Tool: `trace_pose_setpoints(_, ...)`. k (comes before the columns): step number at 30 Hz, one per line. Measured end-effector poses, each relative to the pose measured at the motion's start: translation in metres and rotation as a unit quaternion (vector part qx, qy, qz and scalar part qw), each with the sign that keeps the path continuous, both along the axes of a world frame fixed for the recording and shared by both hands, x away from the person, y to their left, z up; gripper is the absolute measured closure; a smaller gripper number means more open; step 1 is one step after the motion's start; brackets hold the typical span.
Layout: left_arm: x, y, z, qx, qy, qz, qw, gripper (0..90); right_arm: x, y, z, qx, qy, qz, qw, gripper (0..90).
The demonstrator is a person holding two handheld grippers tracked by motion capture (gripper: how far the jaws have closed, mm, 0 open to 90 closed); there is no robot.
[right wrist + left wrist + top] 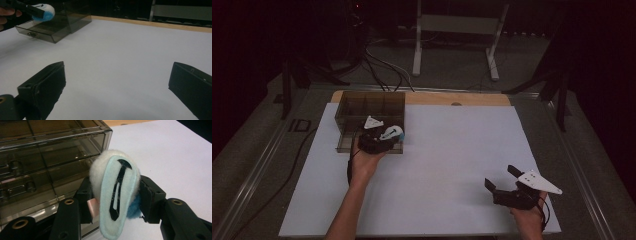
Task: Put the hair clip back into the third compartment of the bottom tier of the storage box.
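Observation:
My left gripper (388,137) is shut on a fluffy hair clip (117,195): a white pom-pom with a pale blue felt backing, a black snap clip and a darker blue patch. Both pads squeeze its sides. The fluffy hair clip (394,133) hangs just above the pulled-out bottom drawer (42,30) of a smoked clear drawer box (369,106), at the drawer's right end. My right gripper (501,176) rests low at the right of the table, open, with nothing between its jaws (117,75).
The drawer box (50,150) has several small drawers with knobs and stands at the back left of a white mat (452,150). The table's wooden edge (472,98) runs behind the mat. Cables and a white stand lie on the floor beyond.

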State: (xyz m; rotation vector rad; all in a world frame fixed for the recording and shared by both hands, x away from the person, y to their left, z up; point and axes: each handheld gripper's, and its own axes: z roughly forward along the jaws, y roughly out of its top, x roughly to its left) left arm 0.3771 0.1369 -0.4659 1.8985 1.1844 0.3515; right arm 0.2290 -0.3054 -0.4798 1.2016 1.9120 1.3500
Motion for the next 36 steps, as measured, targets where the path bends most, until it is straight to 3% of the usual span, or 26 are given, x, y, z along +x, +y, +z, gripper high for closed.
trace_pose_setpoints(16, 0.007, 0.006, -0.006, 0.019, 0.012, 0.009, 0.9997, 53.1, 0.000, 0.000, 0.000, -0.001, 0.000, 0.000, 1.0000, 1.3)
trace_pose_setpoints(23, 0.010, 0.005, -0.013, 0.038, 0.027, 0.012, 0.9988, 52.0, 0.000, 0.000, 0.000, 0.000, 0.000, 0.000, 1.0000, 1.3)
trace_pose_setpoints(36, 0.017, 0.001, -0.022, 0.049, 0.044, 0.016, 0.9977, 50.7, 0.000, 0.000, 0.000, 0.000, 0.000, -0.001, 1.0000, 1.3)
